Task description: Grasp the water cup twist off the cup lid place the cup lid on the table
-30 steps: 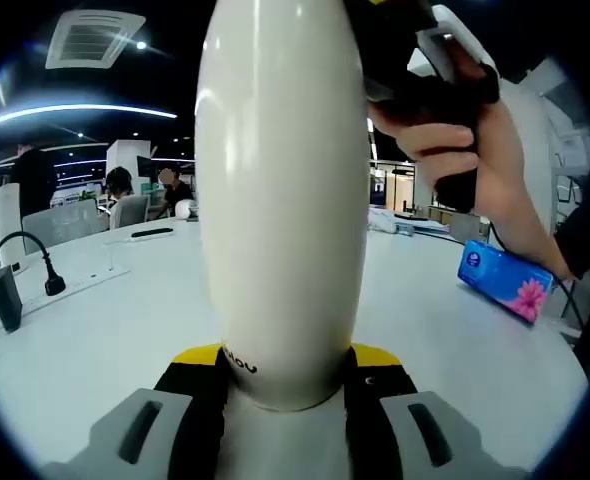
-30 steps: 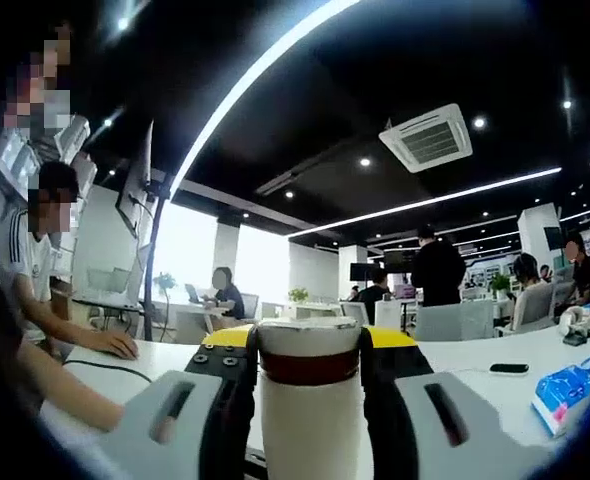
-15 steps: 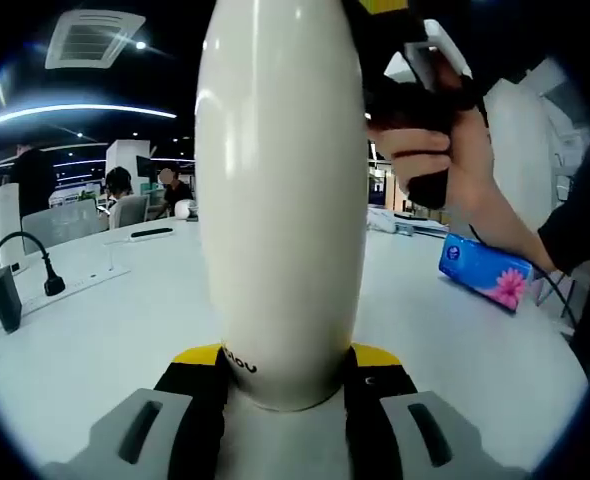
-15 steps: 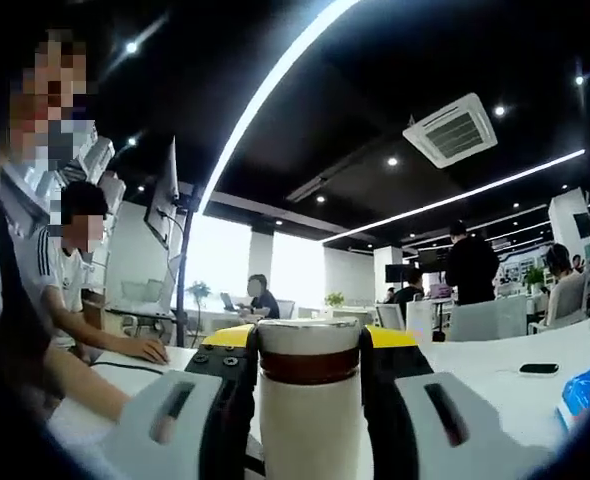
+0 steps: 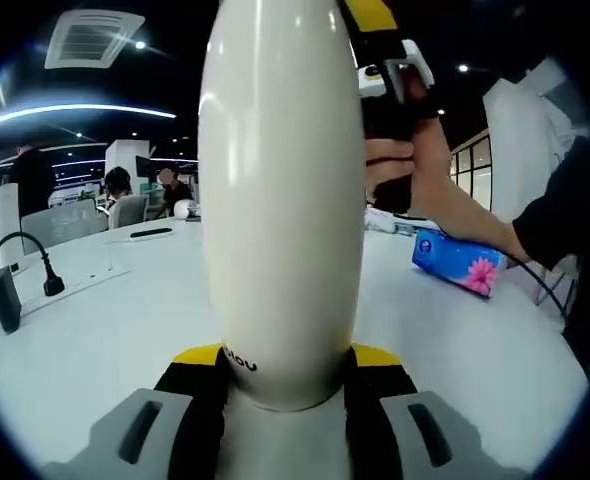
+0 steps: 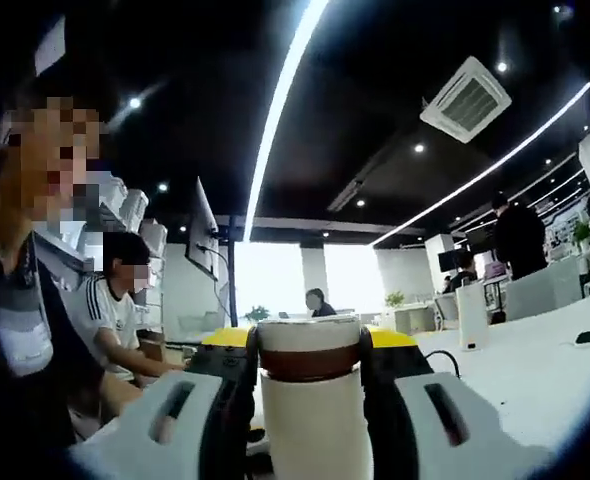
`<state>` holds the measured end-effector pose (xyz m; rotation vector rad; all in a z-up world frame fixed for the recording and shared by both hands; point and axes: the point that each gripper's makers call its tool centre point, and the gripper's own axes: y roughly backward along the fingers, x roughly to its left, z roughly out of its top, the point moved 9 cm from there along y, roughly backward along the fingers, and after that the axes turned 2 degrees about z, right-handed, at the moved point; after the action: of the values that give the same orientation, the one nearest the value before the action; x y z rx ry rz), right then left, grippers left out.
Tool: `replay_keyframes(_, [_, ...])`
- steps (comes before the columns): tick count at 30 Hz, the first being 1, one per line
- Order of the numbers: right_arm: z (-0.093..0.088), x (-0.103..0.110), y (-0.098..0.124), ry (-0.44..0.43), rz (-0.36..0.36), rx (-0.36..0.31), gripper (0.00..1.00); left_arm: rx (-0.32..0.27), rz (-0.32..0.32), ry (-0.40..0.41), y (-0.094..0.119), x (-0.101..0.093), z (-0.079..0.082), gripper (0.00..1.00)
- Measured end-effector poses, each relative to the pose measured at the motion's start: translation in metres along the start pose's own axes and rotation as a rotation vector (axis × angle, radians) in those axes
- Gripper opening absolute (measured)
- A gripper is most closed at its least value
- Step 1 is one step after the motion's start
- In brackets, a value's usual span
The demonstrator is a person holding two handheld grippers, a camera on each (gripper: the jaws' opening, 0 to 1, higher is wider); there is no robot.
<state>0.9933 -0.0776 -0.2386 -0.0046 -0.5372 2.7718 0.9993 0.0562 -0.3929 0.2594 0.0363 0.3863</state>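
A tall white water cup (image 5: pixel 280 200) stands upright between the jaws of my left gripper (image 5: pixel 285 365), which is shut on its lower body. In the left gripper view my right gripper (image 5: pixel 387 85), held by a hand (image 5: pixel 420 175), reaches the cup's top from the upper right. In the right gripper view my right gripper (image 6: pixel 310 365) is shut on the cup lid (image 6: pixel 310 345), a white cap with a brown band, and the white cup body (image 6: pixel 310 430) continues below it. The seam between lid and cup is hidden by the jaws.
The cup is over a white table (image 5: pixel 95 340). A blue tissue pack (image 5: pixel 455 262) lies to the right, a black plug with cable (image 5: pixel 50 280) and a black adapter (image 5: pixel 5 298) to the left, a phone (image 5: pixel 152 232) farther back. People sit at desks behind.
The right gripper has turned about the cup top with the lid in its jaws, so its view swept sideways across the room. In the left gripper view the hand swung left. The cup body stayed still.
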Motion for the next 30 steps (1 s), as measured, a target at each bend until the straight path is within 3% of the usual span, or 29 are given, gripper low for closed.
replay_keyframes(13, [-0.001,-0.017,0.002,-0.091,0.226,-0.015,0.43,-0.001,-0.003,-0.001,-0.001,-0.001,0.000,0.48])
replay_keyframes(17, [-0.009,-0.021,-0.001,-0.220,0.304,-0.051,0.45,-0.002,-0.002,-0.001,-0.002,0.000,0.000,0.48])
replay_keyframes(30, [-0.002,-0.028,0.000,-0.171,0.332,-0.042,0.46,-0.003,-0.004,-0.001,-0.003,0.003,0.001,0.47])
